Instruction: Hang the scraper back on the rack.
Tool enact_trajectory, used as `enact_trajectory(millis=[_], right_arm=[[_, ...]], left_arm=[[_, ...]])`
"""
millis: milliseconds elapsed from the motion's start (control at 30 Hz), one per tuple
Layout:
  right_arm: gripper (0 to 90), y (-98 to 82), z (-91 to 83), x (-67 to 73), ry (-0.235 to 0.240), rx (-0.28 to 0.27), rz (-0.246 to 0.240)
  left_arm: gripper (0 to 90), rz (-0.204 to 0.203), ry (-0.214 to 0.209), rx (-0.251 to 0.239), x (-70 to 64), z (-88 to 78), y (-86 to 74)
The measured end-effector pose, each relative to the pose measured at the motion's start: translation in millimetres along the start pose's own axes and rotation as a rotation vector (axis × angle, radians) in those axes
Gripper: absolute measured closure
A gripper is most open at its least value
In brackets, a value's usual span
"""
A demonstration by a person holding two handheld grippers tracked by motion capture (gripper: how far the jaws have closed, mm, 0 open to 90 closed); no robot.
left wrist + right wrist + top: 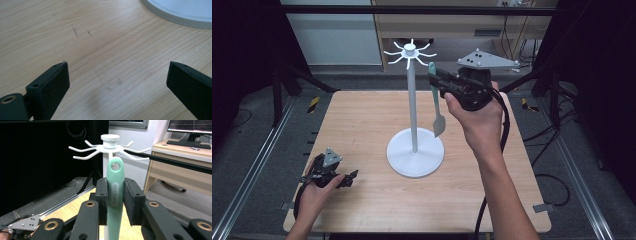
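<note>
A white utensil stand point(413, 100) with hooked arms at its top point(110, 146) rises from a round base point(415, 152) at the middle of the wooden table point(362, 120). My right gripper point(435, 76) is raised just right of the stand's top, shut on the mint-green handle of a spatula point(435, 100) that hangs blade down. The handle's hole point(115, 166) sits just below the hooks, apart from them. My left gripper point(353, 175) rests low at the table's front left, jaws open over bare wood point(115, 67), nothing between them.
The edge of the stand's base point(180, 15) lies beyond my left gripper. Metal rails point(257, 165) run along both sides of the table. A desk with a keyboard point(187, 143) stands behind the table.
</note>
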State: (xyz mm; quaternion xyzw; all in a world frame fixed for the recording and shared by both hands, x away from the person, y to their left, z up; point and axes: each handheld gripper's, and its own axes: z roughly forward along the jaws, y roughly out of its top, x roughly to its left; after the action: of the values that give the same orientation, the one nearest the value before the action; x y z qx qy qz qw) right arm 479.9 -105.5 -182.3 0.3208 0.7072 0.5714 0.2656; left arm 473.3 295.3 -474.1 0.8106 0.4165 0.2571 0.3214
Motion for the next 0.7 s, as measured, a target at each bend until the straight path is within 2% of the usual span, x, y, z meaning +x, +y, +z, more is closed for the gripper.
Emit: enact_trajectory(millis=[433, 700], right_arm=[[74.6, 4.3, 10.7, 1.1, 0.002, 0.035, -0.011], [74.6, 4.9, 18.5, -1.5, 0.001, 0.044, -0.002]], left_arm=[[4.4, 0.004, -0.005, 0.005, -0.4, 0.4, 0.4], [4.5, 0.006, -0.005, 0.009, 0.1, 0.0, 0.1]])
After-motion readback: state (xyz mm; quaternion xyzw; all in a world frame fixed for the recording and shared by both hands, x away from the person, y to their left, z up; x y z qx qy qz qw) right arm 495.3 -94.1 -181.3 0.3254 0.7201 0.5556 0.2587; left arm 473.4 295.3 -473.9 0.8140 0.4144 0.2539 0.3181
